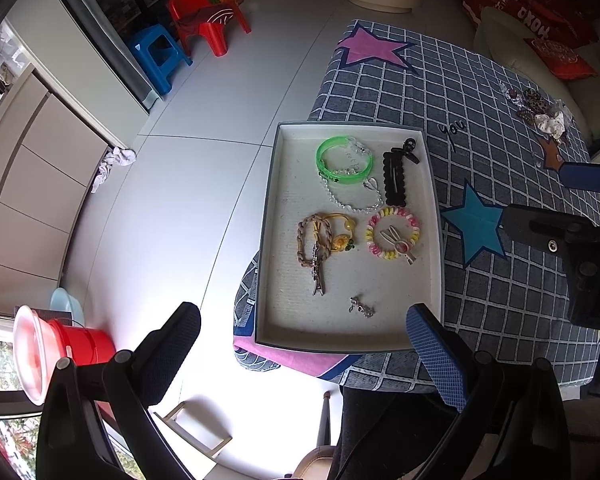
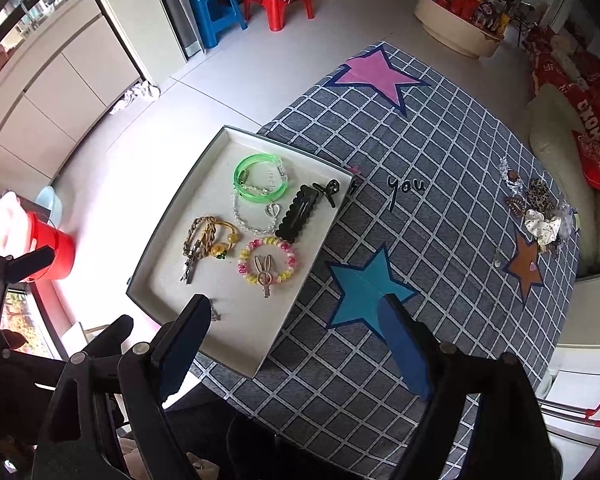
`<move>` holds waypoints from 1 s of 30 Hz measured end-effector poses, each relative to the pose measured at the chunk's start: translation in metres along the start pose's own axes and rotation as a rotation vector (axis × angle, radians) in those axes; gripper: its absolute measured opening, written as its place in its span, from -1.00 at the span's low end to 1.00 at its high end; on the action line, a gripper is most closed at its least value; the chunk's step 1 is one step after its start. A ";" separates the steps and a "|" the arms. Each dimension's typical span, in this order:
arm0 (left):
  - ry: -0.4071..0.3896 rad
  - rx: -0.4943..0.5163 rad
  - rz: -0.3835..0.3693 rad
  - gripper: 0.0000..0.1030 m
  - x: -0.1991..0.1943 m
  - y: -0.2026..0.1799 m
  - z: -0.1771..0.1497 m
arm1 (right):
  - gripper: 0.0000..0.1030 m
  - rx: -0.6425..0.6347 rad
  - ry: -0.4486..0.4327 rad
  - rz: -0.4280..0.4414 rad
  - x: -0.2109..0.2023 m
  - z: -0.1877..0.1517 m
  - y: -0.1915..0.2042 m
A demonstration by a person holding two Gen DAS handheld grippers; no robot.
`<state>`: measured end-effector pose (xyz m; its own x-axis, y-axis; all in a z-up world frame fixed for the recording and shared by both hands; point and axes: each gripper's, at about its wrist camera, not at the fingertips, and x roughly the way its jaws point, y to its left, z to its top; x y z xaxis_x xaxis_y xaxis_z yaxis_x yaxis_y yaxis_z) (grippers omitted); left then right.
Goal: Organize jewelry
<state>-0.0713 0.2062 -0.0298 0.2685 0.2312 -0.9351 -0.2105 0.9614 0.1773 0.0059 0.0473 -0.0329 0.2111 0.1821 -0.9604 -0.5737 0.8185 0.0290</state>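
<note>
A white tray [image 1: 284, 208] [image 2: 168, 256] lies on the table's left edge. In it are a green bangle [image 1: 342, 160] [image 2: 260, 180], a clear bead chain [image 1: 354, 200], a black clip [image 1: 396, 178] [image 2: 300, 212], a braided band with yellow charm [image 1: 320, 240] [image 2: 208, 240], a pastel bead bracelet with bunny clip [image 1: 394, 236] [image 2: 266, 266] and a small silver piece [image 1: 362, 307]. Loose hair ties and jewelry [image 1: 540, 112] [image 2: 540, 216] lie at the table's far right. My left gripper [image 1: 304, 344] is open above the tray's near edge. My right gripper [image 2: 296, 336] is open above the tray's corner and blue star.
The table has a grey checked cloth [image 2: 440, 160] with pink, blue and orange stars. A red bucket [image 1: 80, 344] stands on the floor at left. Red and blue stools [image 2: 252, 0] stand far back. A cream sofa [image 2: 556, 152] borders the table's right side.
</note>
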 end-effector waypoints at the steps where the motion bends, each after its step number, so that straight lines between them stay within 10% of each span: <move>1: 0.001 -0.001 0.000 1.00 0.000 0.000 0.000 | 0.70 -0.003 0.001 0.000 0.000 0.000 0.000; 30: 0.006 0.001 0.007 1.00 0.003 0.002 -0.002 | 0.70 -0.024 0.007 -0.006 0.004 0.000 0.006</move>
<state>-0.0723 0.2085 -0.0331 0.2619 0.2367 -0.9356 -0.2117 0.9599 0.1836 0.0029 0.0530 -0.0367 0.2087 0.1732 -0.9625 -0.5914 0.8062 0.0168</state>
